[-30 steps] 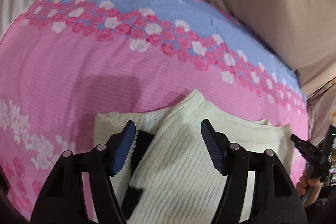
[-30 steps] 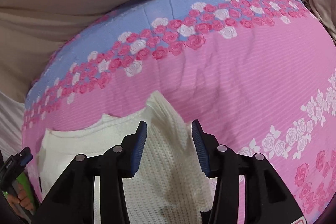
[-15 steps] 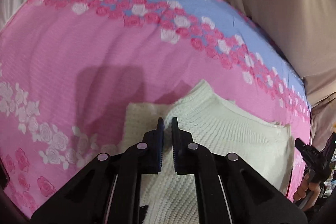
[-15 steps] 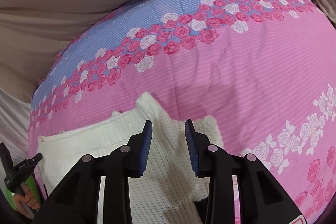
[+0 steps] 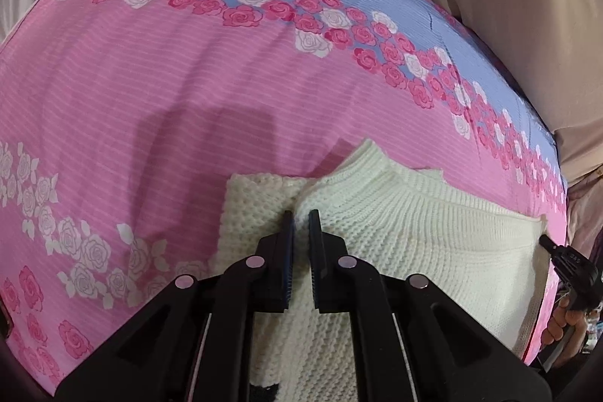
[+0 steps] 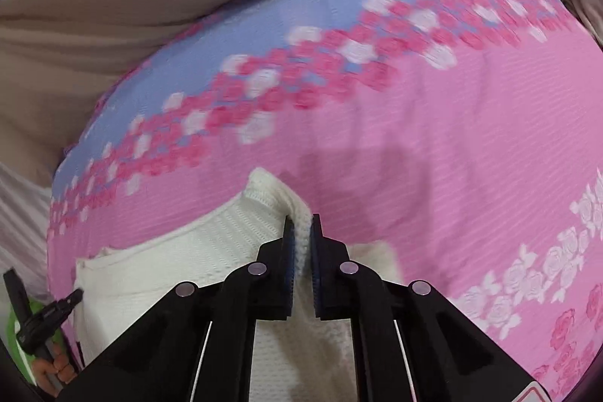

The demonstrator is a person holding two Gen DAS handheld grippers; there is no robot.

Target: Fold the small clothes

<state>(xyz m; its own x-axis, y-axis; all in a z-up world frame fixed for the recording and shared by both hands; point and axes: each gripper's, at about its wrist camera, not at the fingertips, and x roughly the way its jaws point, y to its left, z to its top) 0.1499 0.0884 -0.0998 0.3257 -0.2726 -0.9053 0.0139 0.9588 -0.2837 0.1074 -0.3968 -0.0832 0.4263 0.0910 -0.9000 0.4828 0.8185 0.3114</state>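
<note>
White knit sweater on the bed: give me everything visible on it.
The white knit sweater looks like chunky cream wool, ribbed at the edges, with a black patch at its near edge. It lies partly folded on the pink floral bedsheet, one ribbed corner raised. The left gripper is shut on a fold near its left side. The right gripper is closing on a ribbed edge pinched between its pads; that view is blurred.

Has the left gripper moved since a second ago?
Yes. The left gripper shifted left along the white knit sweater, off its black patch to the collar edge, and shut on it.
</note>
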